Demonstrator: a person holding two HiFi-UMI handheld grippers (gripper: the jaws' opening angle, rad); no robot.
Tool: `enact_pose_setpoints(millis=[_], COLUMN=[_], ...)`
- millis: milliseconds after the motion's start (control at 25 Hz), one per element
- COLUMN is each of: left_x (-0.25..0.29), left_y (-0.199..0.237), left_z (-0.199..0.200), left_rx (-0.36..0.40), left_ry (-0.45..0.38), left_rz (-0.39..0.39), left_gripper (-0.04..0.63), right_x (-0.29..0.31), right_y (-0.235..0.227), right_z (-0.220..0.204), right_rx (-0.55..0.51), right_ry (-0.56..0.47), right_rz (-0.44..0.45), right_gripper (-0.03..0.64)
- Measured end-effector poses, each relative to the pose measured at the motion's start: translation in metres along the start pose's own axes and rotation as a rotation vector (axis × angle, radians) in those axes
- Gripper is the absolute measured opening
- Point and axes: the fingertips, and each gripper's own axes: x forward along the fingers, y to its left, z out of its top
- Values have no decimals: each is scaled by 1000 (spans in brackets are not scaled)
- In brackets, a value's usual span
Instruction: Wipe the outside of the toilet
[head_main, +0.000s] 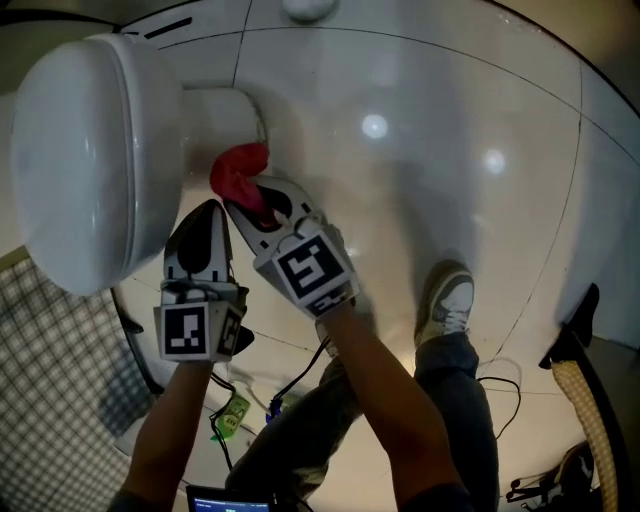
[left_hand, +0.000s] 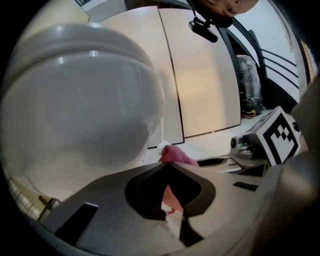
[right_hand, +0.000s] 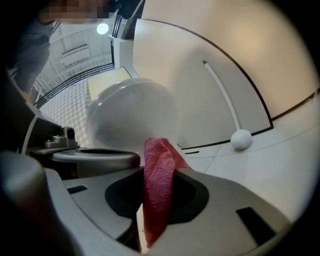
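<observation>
Toilet (head_main: 90, 150), white and glossy with its lid down, fills the left of the head view; its narrower pedestal runs off to the right of the bowl, over pale floor tiles (head_main: 430, 120) with dark joints. Right gripper (head_main: 247, 197) reaches in from below, its jaws clamped on a red terry cloth (head_main: 238, 172); the cloth bunches beyond the jaw tips and presses against the pedestal, just under the bowl's overhang; in the right gripper view the same cloth stands upright in the pinch, with a tail hanging down behind the tips. Left gripper (head_main: 208, 212) sits just beside the right one, on the bowl side, its tips close to the bowl's underside; its jaws meet at the tips with nothing between them, and the cloth shows only beyond them in the left gripper view. A white ball-ended rod (right_hand: 235, 125) leans against the wall past the toilet; a checked mat (head_main: 50, 340) lies at lower left; the person's grey-and-white shoe (head_main: 447, 295) rests on the tiles to the right of the arms; cables (head_main: 285, 388) trail near the legs.
</observation>
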Motion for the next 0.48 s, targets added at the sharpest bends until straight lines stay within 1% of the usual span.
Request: enact_pose_setpoints(millis=[200,240,360,480], left_x=[-5,-10,-28,-41], left_y=[-5,-10,-38,-42], left_z=[2,1,-2,-2], left_rx=[-32,-45,-115,-121], left_ry=[25,30,67,91], left_rz=[31,28,0,9], left_gripper=[12,12,12,12], right_x=[7,3,-15,-14], right_y=[-22,-25,-27,-14], right_z=[23,24,11,1], right_rx=[9,8,17,19], right_ry=[-38,-27,51,76], right_rz=[-45,-57,-90,-63], right_gripper=[91,91,91,91])
